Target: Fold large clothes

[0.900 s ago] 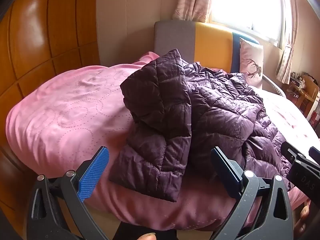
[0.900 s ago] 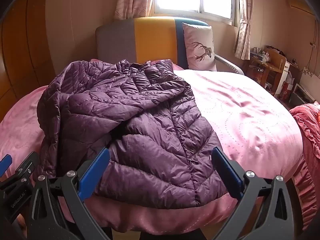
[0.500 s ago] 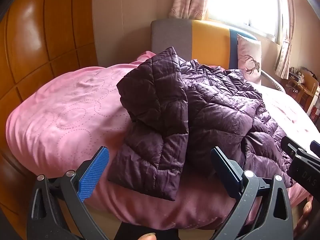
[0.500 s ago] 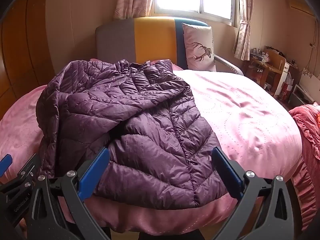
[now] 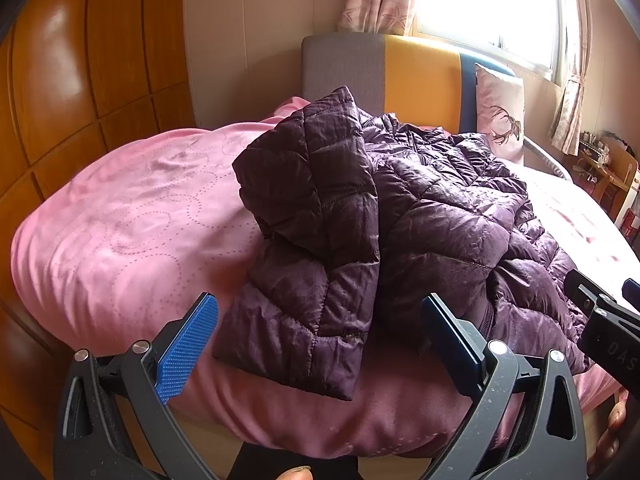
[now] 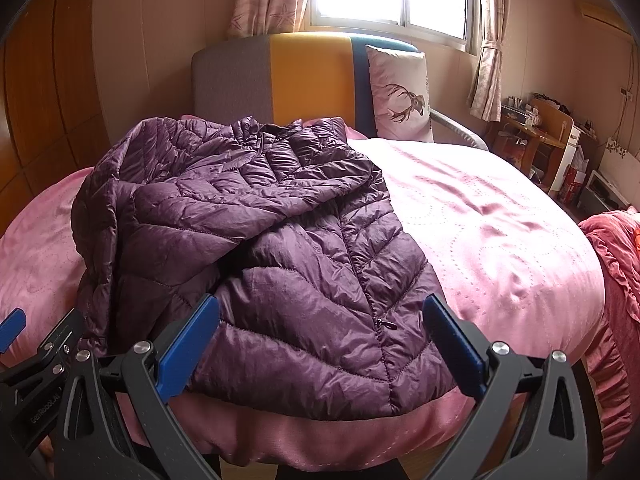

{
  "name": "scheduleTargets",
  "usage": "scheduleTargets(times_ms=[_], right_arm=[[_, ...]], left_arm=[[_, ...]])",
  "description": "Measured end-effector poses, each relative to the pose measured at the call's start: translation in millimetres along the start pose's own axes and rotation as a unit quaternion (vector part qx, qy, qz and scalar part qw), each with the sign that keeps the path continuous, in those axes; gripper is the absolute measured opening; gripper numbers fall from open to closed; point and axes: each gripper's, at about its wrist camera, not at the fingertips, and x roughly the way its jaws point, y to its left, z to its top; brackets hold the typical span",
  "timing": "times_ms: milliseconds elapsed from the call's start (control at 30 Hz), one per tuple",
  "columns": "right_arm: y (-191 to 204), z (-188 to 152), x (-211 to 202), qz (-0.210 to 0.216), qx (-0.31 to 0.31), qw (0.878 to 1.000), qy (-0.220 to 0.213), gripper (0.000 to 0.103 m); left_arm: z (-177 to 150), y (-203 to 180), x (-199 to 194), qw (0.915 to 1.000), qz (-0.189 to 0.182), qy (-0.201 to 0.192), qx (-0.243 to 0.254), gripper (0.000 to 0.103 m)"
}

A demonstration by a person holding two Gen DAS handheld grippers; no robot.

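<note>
A dark purple quilted puffer jacket (image 5: 360, 232) lies crumpled on the pink bed cover (image 5: 132, 236), its sleeve folded over toward the near edge. In the right wrist view the jacket (image 6: 280, 248) lies front up with its zipper showing, hem at the bed's near edge. My left gripper (image 5: 320, 344) is open and empty, just short of the sleeve end. My right gripper (image 6: 320, 344) is open and empty, just short of the jacket hem. Each gripper shows at the edge of the other's view.
The bed has a grey, yellow and blue headboard (image 6: 280, 76) with a deer-print pillow (image 6: 400, 96). A wooden wardrobe (image 5: 80, 80) stands at the left. A desk with clutter (image 6: 536, 128) and a red ruffled cover (image 6: 612, 280) are at the right.
Both grippers have drifted slightly closer to the jacket. The jaws stay open and the jacket has not moved.
</note>
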Motion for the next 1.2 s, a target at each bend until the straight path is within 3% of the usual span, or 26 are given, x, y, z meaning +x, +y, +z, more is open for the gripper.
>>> scheduleTargets(times_ms=[1200], right_arm=[[-1, -2, 2, 0.016, 0.0, 1.0, -0.006, 0.101]], left_arm=[[-1, 7, 9, 0.9997, 0.022, 0.008, 0.003, 0.1]])
